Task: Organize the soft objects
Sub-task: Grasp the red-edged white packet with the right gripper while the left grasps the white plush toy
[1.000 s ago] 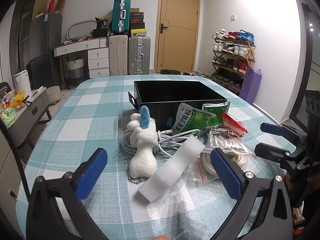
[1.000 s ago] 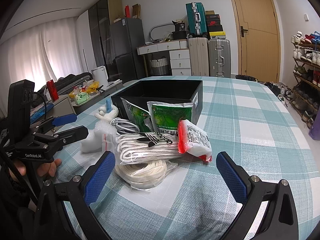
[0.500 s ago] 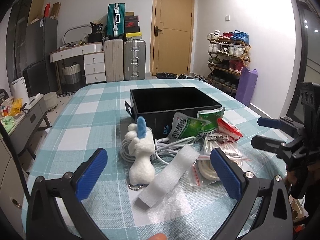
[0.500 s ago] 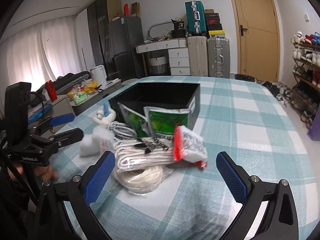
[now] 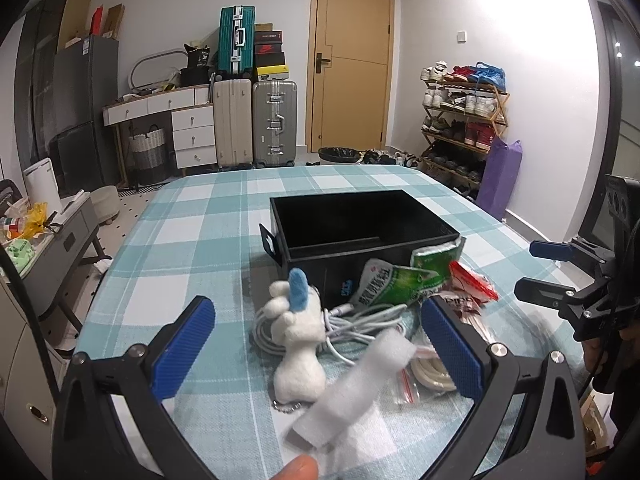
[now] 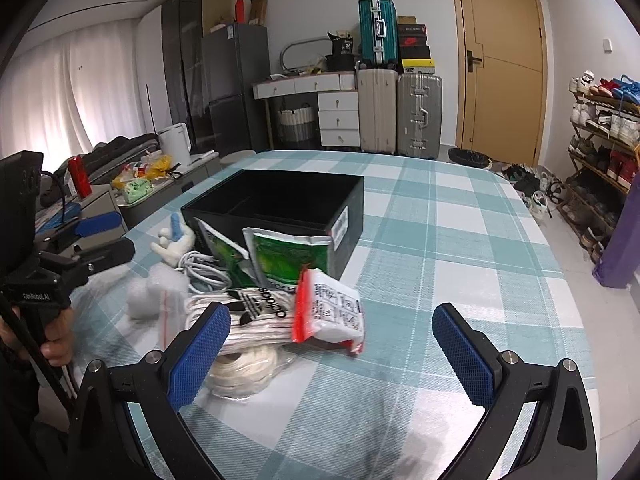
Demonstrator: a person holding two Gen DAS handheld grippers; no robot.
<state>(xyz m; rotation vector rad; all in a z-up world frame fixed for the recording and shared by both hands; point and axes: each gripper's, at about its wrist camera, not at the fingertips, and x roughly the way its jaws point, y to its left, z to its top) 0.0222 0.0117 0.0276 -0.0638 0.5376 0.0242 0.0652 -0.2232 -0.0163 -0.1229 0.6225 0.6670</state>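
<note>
Apparently nothing is picked yet: both the left gripper (image 5: pixel 316 344) and right gripper (image 6: pixel 332 350) hover wide open. Soft things, plush (image 5: pixel 298 340) and foam (image 5: pixel 352 392), lie before the empty box (image 5: pixel 360 220); next comes closing on one.

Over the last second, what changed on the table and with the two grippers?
Only the viewpoints shifted: the left gripper rose and tilted, so the pile sits lower in its view; the right gripper eased closer to the rope. Nothing was grasped or released. Both stay open and empty; the plush, foam strip, packets and black box lie as before.
</note>
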